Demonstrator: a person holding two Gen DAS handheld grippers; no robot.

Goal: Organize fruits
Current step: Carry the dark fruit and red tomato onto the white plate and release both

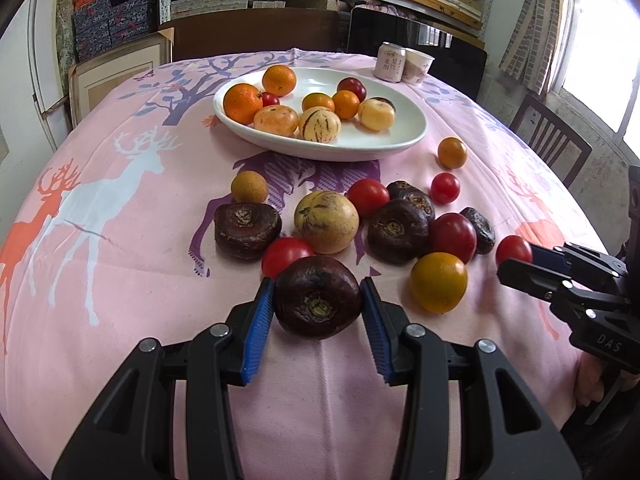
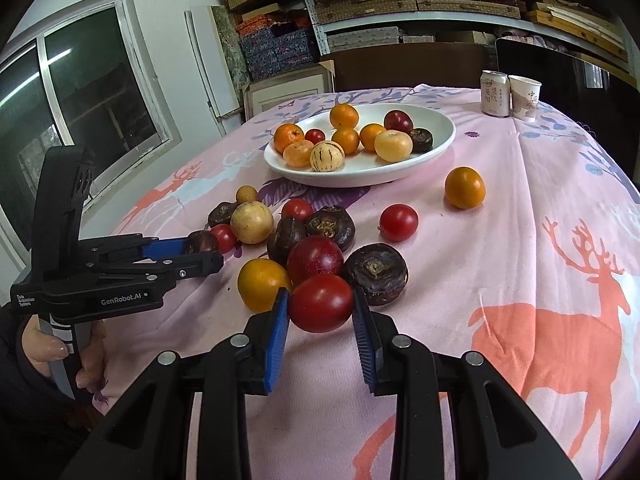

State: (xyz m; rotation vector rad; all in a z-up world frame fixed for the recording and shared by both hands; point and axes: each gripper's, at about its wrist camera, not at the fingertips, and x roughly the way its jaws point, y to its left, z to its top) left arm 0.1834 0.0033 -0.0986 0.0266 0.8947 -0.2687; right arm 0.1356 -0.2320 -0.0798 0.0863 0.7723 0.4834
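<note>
looking along the left gripper [image 1: 318,300] in the left wrist view, we see its jaws closed partway on a dark water chestnut [image 1: 318,302], both blue pads pressed to its sides just above the pink deer-print cloth [image 1: 120,280] on the worktop. beyond it lie loose fruits: a red tomato [image 1: 286,254] just behind the held chestnut, a pale striped melon [image 1: 326,222], two more dark chestnuts [image 1: 246,230] [image 1: 398,230] on either side of the melon, and a yellow-orange tomato [image 1: 438,282] to the right. farther back sits the white bowl [image 1: 400,144], holding oranges, small tomatoes and pale striped melons. a can [image 1: 390,61] and a paper cup [image 1: 418,65] stand side by side behind the bowl. at the right edge we see the right gripper [image 1: 516,260] with a red tomato [image 1: 512,249] at its tips.

in the right wrist view, the right gripper [image 2: 320,304] has its jaws nearly closed on that red tomato [image 2: 320,302], the pads touching both sides. just behind it sit a dark red fruit [image 2: 315,260], a yellow-orange tomato [image 2: 262,284] and a dark chestnut [image 2: 376,274]. the white bowl [image 2: 436,148] is farther back, and one orange fruit [image 2: 465,187] lies alone to its right. on the left, a hand [image 2: 60,354] holds the left gripper [image 2: 204,250], clamped on its chestnut [image 2: 202,242].
</note>
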